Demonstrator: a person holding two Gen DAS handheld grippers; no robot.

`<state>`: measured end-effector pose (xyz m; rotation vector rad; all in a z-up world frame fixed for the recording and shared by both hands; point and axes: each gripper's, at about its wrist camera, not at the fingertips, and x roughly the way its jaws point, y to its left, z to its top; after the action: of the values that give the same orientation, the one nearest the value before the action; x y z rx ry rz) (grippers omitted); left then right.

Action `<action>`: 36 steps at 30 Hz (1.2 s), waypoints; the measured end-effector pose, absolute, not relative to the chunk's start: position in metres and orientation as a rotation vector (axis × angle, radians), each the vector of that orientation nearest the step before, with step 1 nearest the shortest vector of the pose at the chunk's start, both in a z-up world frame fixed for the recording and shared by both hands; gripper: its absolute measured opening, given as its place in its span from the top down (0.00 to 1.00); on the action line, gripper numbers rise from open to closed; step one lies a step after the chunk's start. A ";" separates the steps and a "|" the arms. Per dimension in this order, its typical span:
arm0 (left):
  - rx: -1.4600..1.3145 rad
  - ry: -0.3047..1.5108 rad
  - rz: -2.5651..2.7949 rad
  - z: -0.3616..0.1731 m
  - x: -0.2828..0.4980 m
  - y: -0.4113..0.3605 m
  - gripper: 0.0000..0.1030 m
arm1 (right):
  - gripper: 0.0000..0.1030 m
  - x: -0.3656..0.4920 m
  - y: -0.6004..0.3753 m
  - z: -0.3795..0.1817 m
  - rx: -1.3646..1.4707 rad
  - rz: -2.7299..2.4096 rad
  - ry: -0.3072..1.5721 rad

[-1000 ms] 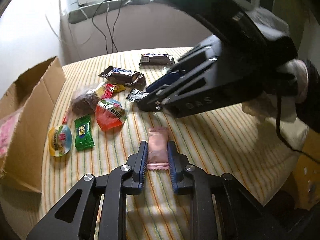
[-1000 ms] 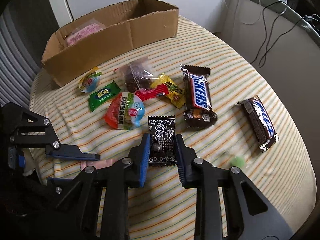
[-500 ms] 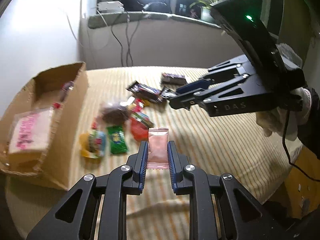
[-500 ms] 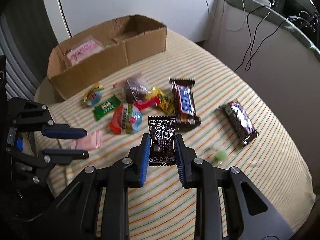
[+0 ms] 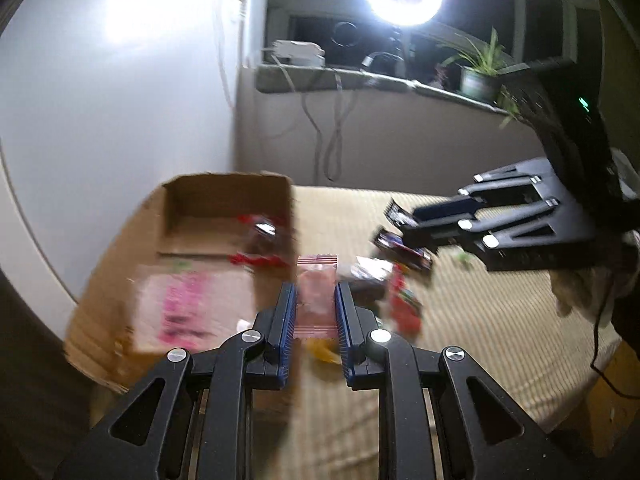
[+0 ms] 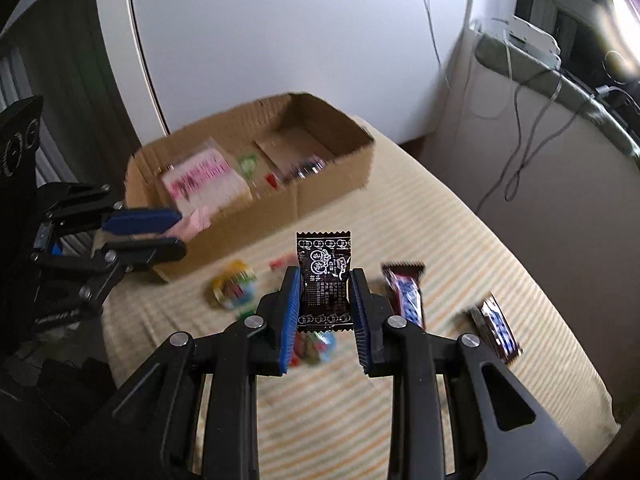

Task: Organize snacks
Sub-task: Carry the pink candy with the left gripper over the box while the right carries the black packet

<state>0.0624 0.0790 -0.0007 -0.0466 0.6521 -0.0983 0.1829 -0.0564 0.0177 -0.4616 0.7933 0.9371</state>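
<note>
Pink sachet (image 5: 316,300) sits clamped in my left claw (image 5: 315,320), black sachet (image 6: 325,280) in my right claw (image 6: 325,312). I grip each by its flat sides, clear of the table, so both can drop into the box (image 6: 332,160).

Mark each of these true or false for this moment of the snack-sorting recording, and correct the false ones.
1. The left gripper is shut on a pink sachet. True.
2. The right gripper is open and holds nothing. False: it is shut on a black printed sachet.
3. The brown cardboard box holds no snacks. False: a pink-printed packet and other wrappers lie in it.
4. Two dark chocolate bars lie on the striped cloth. True.
5. The pink sachet lies inside the box. False: it is clamped in the left gripper, in the air.
</note>
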 end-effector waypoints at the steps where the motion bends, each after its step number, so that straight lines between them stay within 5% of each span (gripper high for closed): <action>1: -0.048 0.646 -0.083 0.001 0.067 0.086 0.82 | 0.75 0.183 -0.051 0.018 -0.458 0.942 0.792; 36: -0.057 0.645 0.071 0.004 0.123 0.147 0.82 | 0.75 0.187 0.056 -0.007 -0.450 1.098 0.817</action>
<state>0.1233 0.1475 0.0041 -0.0573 0.6445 0.0706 0.1866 0.0557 -0.0066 -0.4501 0.8171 1.0984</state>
